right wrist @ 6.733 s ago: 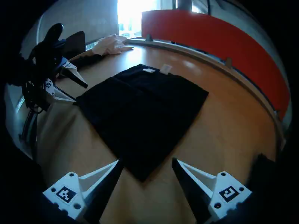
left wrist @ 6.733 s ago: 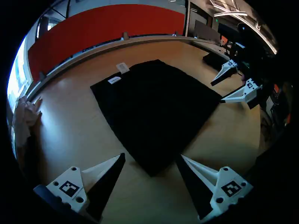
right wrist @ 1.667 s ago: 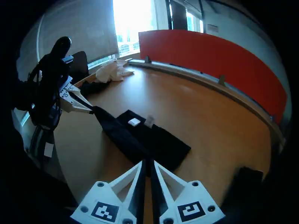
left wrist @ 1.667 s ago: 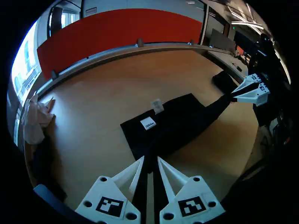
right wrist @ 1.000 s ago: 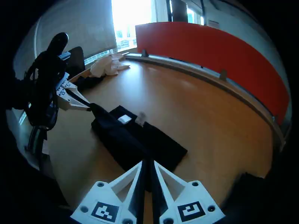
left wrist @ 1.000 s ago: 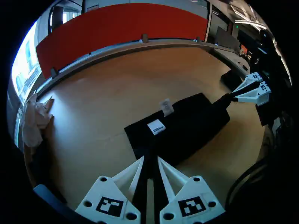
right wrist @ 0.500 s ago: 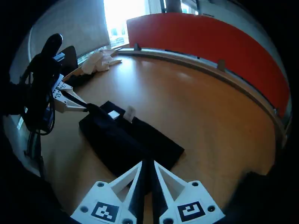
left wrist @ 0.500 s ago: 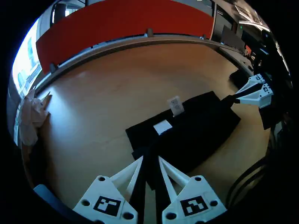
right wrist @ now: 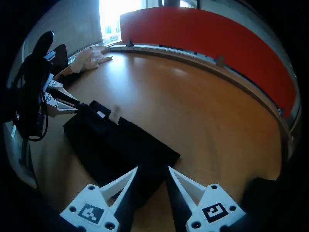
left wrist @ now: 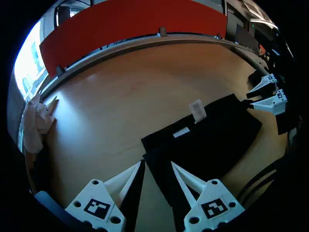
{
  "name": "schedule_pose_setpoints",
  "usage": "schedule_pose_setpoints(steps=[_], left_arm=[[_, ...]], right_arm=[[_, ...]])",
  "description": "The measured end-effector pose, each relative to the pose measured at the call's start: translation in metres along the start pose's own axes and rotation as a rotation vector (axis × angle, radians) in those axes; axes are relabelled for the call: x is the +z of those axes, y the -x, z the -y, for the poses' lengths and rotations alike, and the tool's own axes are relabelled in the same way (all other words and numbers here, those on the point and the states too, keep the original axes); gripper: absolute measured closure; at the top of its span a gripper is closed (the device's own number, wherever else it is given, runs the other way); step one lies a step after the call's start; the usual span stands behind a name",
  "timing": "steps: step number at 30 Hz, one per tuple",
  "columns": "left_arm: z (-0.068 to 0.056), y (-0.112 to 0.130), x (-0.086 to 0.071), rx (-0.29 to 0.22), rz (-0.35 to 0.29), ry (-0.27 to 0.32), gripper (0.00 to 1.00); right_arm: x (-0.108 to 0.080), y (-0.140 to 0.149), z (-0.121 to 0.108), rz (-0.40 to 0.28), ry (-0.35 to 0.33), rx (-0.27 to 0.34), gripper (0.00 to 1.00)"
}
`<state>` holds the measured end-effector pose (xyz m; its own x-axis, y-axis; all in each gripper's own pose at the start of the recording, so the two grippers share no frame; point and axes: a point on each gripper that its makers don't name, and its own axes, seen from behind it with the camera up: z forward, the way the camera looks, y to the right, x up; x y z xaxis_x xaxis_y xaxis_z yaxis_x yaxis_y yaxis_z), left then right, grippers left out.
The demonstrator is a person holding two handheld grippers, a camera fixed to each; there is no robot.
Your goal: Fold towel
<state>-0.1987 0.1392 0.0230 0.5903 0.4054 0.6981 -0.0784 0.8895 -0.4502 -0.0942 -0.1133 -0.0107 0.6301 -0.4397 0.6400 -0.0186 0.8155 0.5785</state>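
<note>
Towel (left wrist: 208,139) folded; chair (right wrist: 58,58) in right gripper view

Daylight from blown-out window (right wrist: 116,17), soft glare on table (right wrist: 193,108) (strong fisheye bending at edges); dim corners.

The towel (left wrist: 216,143) lies flat on the table (left wrist: 116,92), right of centre in the left gripper view. Its near corner sits between the parted fingers of the left gripper (left wrist: 156,165). Over at the towel's far right corner, there's the right gripper (left wrist: 252,101). A tag (left wrist: 197,110) sticks out from the towel's far edge. Away to the left, at the table's rim, a heap of cloth (left wrist: 34,121). Behind the table runs a partition (left wrist: 131,19). In the right gripper view, the towel spreads ahead and left of its own fingers.
</note>
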Motion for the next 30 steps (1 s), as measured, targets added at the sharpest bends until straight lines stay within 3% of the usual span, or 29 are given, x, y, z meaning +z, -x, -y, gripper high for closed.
schedule_pose_setpoints(steps=[11,15,17,30], left_arm=[[0.012,-0.005,-0.001,-0.014,-0.014,-0.024,0.55],[0.015,-0.005,-0.002,-0.018,-0.017,-0.026,0.49],[0.015,-0.006,-0.002,-0.019,-0.018,-0.024,0.46],[0.025,-0.009,0.001,-0.026,-0.02,-0.048,0.44]], right_arm=[[0.0,-0.005,-0.012,-0.016,0.034,0.001,0.38],[-0.001,-0.005,-0.013,-0.02,0.039,0.001,0.13],[-0.001,-0.006,-0.015,-0.023,0.048,0.002,0.06],[0.0,-0.011,-0.025,-0.04,0.091,0.003,0.05]])
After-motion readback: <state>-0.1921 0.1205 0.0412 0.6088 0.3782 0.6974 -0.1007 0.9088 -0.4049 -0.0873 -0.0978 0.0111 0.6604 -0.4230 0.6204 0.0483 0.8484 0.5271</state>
